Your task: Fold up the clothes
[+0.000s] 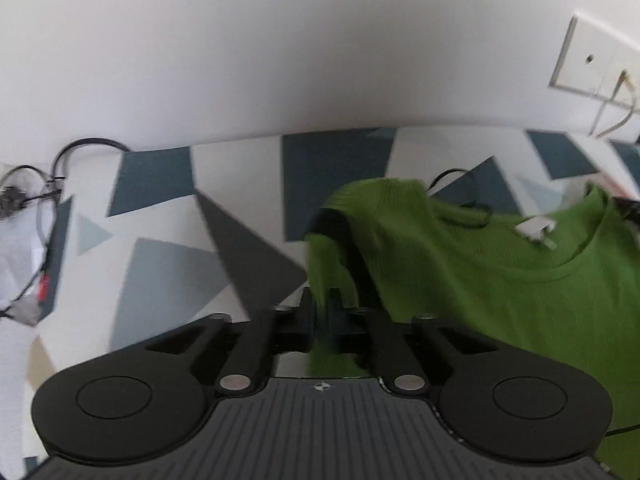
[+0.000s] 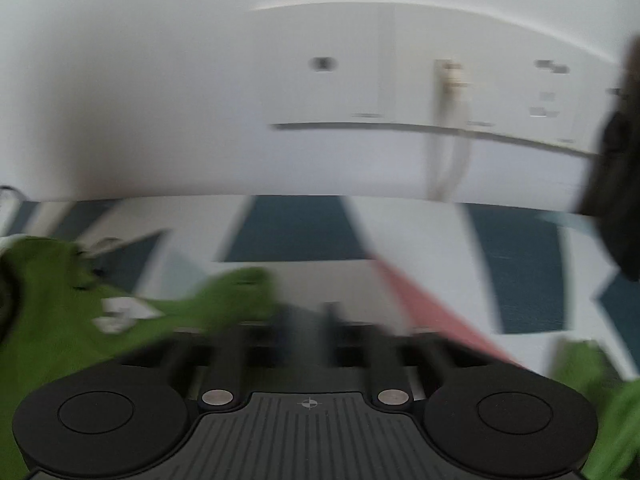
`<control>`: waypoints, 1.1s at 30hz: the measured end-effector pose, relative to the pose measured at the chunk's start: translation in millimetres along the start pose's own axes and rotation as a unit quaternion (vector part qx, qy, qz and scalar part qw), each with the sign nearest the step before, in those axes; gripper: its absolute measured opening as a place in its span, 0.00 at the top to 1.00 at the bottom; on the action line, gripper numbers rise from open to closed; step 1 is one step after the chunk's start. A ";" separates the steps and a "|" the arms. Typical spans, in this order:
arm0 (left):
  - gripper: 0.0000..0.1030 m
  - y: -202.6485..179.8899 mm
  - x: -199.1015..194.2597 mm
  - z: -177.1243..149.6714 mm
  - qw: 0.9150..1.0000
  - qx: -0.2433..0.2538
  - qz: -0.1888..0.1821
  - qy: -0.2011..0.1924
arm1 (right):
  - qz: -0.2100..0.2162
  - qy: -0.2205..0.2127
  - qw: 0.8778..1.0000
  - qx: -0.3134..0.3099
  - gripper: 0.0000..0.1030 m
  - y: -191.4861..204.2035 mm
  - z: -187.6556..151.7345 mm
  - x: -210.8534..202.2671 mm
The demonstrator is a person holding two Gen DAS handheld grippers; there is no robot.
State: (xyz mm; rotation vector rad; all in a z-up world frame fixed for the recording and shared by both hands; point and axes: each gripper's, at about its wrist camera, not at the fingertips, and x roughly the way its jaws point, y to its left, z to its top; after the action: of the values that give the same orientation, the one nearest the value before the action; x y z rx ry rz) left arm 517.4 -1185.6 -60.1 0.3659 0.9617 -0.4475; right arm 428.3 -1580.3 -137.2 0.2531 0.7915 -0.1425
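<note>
A green shirt (image 1: 480, 288) hangs at the right of the left wrist view, its neckline and white label (image 1: 536, 232) facing me. My left gripper (image 1: 326, 306) is shut on a fold of the shirt's edge, and cloth drapes over its right finger. The right wrist view is blurred by motion. There the green shirt (image 2: 48, 320) fills the lower left, with its label (image 2: 120, 314) showing. A stretch of it runs to my right gripper (image 2: 316, 316), whose fingers stand together and look shut on the cloth. More green cloth (image 2: 616, 420) shows at the lower right.
A tablecloth (image 1: 168, 264) with grey, blue and white shapes covers the table under the shirt. Black cables (image 1: 52, 184) lie at its far left edge. A white wall box (image 1: 588, 64) with cords is at the upper right. A dark blurred shape (image 2: 616, 184) stands at the right edge.
</note>
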 end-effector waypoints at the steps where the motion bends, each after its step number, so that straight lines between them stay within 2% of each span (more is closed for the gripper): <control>1: 0.94 -0.4 -0.4 -2.3 1.000 0.006 0.004 0.000 | 0.028 0.003 1.000 -0.011 0.98 9.8 -2.0 -2.5; 3: 0.95 -2.0 0.1 -6.0 1.000 0.023 0.010 0.001 | 0.084 0.008 0.996 -0.033 0.98 29.4 -5.9 -7.6; 6: 0.95 -0.3 4.2 -9.4 1.000 0.025 0.006 0.003 | 0.167 0.023 0.984 -0.057 0.96 54.8 -12.6 -15.5; 7: 0.95 0.4 5.6 -10.6 1.000 0.024 0.004 0.004 | 0.171 0.023 0.984 -0.053 0.93 56.6 -14.8 -21.0; 9: 0.94 1.9 8.4 -12.9 1.000 0.024 0.000 0.005 | 0.149 0.002 0.988 -0.045 0.77 54.1 -15.9 -34.9; 12: 0.94 4.4 10.9 -15.9 1.000 0.021 -0.006 0.004 | 0.091 -0.055 0.994 0.011 0.74 20.2 -6.1 -59.8; 14: 0.94 5.6 9.9 -16.3 1.000 0.018 -0.010 0.002 | 0.051 -0.070 0.994 0.067 0.74 -9.7 2.9 -63.0; 16: 0.94 7.8 9.7 -17.2 1.000 0.014 -0.015 -0.001 | 0.002 -0.053 0.993 0.103 0.75 -35.4 6.0 -56.5; 19: 0.94 8.6 9.3 -18.6 1.000 0.014 -0.016 -0.003 | -0.041 -0.001 0.996 0.082 0.79 -45.2 -2.3 -34.6; 21: 0.94 8.1 8.6 -20.0 1.000 0.018 -0.015 -0.005 | -0.031 0.025 0.997 0.060 0.79 -37.0 -13.9 -28.4; 25: 0.94 7.3 7.4 -22.3 1.000 0.026 -0.014 -0.007 | 0.019 0.023 0.999 0.022 0.78 -7.3 -30.1 -34.9; 28: 0.94 7.3 7.3 -22.0 1.000 0.026 -0.014 -0.006 | 0.019 0.027 0.999 0.000 0.78 6.8 -32.0 -26.6; 32: 0.94 5.3 7.1 -22.1 1.000 0.029 -0.010 -0.006 | 0.027 0.033 0.999 0.013 0.76 2.0 -28.9 -26.3; 33: 0.94 3.9 6.9 -22.4 0.999 0.032 -0.008 -0.007 | 0.030 0.036 0.999 0.008 0.79 2.3 -29.8 -26.3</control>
State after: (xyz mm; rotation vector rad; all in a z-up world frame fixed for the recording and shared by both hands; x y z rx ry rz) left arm 507.2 -1172.7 -77.3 0.4127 0.9384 -0.4955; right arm 390.2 -1569.1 -138.0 0.2990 0.8537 -0.0840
